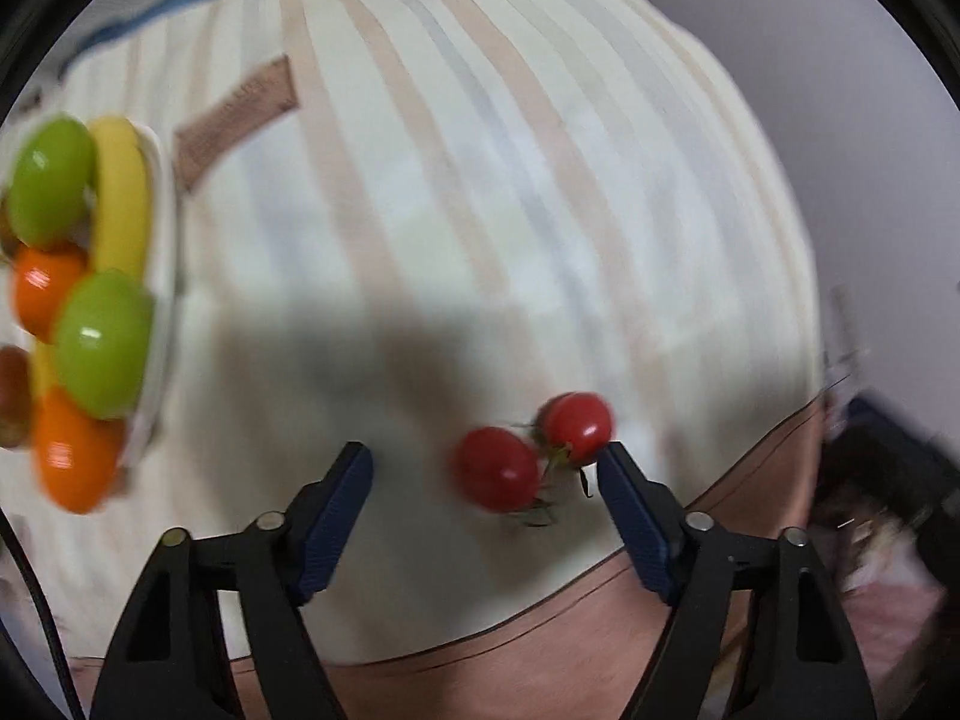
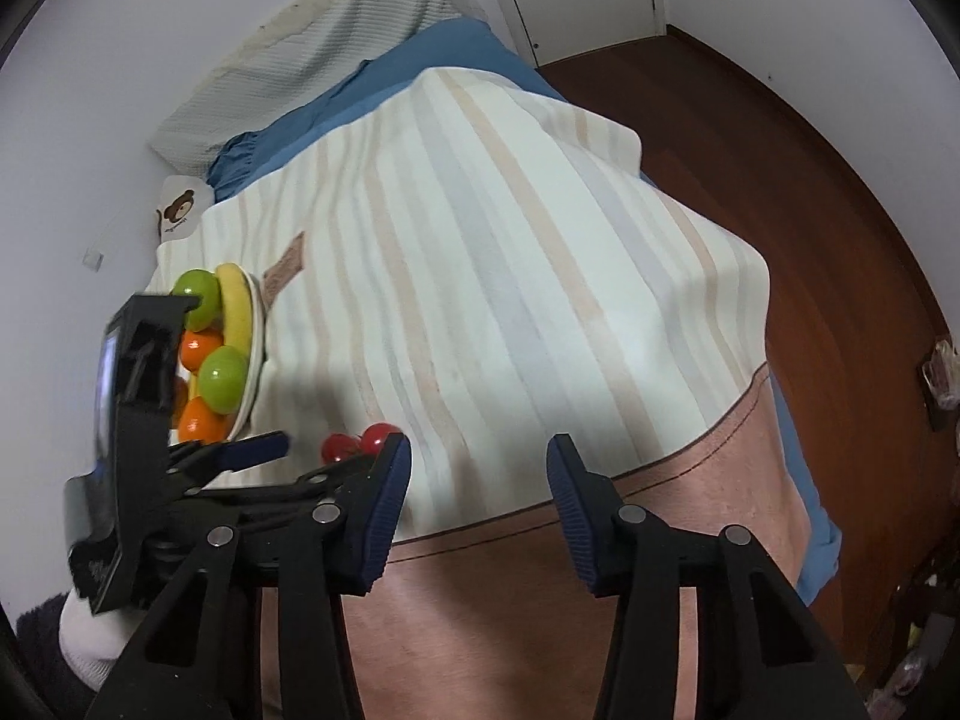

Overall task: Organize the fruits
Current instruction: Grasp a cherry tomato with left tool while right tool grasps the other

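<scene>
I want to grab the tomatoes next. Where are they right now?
In the left wrist view the two tomatoes lie on the striped cloth near its front edge, between the left gripper's open jaws, close to the right-hand finger.

- No words or numbers can be read here.
- The brown tag [image 2: 287, 272] sewn on the striped blanket [image 2: 480, 276] has marks, but they are too blurry to read.
- The white bear picture [image 2: 178, 208] has tiny letters under it, too small to read.
</scene>
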Available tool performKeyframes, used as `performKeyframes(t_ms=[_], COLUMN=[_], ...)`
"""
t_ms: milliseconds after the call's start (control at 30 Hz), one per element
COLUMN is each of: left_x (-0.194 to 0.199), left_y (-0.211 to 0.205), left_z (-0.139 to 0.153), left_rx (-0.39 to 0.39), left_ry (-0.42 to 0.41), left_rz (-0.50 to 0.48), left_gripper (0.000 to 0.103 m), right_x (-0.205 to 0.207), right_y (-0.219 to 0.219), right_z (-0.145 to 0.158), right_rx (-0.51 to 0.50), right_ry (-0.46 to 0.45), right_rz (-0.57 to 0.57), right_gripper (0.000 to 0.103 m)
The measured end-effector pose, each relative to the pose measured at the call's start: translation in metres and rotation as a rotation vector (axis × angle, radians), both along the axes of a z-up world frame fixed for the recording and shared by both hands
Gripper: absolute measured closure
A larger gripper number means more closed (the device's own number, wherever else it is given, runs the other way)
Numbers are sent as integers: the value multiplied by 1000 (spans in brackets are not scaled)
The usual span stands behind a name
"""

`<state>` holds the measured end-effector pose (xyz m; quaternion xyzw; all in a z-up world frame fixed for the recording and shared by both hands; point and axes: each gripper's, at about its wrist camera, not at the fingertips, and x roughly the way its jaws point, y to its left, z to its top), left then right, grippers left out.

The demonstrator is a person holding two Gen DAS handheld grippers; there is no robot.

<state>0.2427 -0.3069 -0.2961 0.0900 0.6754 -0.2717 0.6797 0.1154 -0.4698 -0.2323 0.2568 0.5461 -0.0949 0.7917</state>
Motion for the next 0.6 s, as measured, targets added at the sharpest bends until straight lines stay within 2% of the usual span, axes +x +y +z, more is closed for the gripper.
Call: performKeyframes(t_ms=[33, 67, 167, 200, 367, 600], left_x=[1, 1, -4, -5, -2, -3], left_y=[-1, -3, -5, -3, 19, 40], left_z=[0, 0, 9, 10, 9, 17], left_rx=[-15, -23, 15, 27, 41, 65], left_ry=[11, 23, -33, -47, -48, -93], left_rz=[6, 2, -25, -32, -2, 19], left_gripper=[49, 62, 68, 78, 78, 78], right_x=[0, 1, 6, 8, 27, 62], right_y=[-1, -1, 3, 6, 26, 64], right_z=[-3, -6, -12, -13, -24, -50], right_rx=[1, 4, 16, 16, 41, 84], right_ry=[7, 13, 22, 23, 23, 56], right_rz=[1, 3, 18, 25, 84, 190], right_gripper=[53, 53, 53, 53, 53, 53])
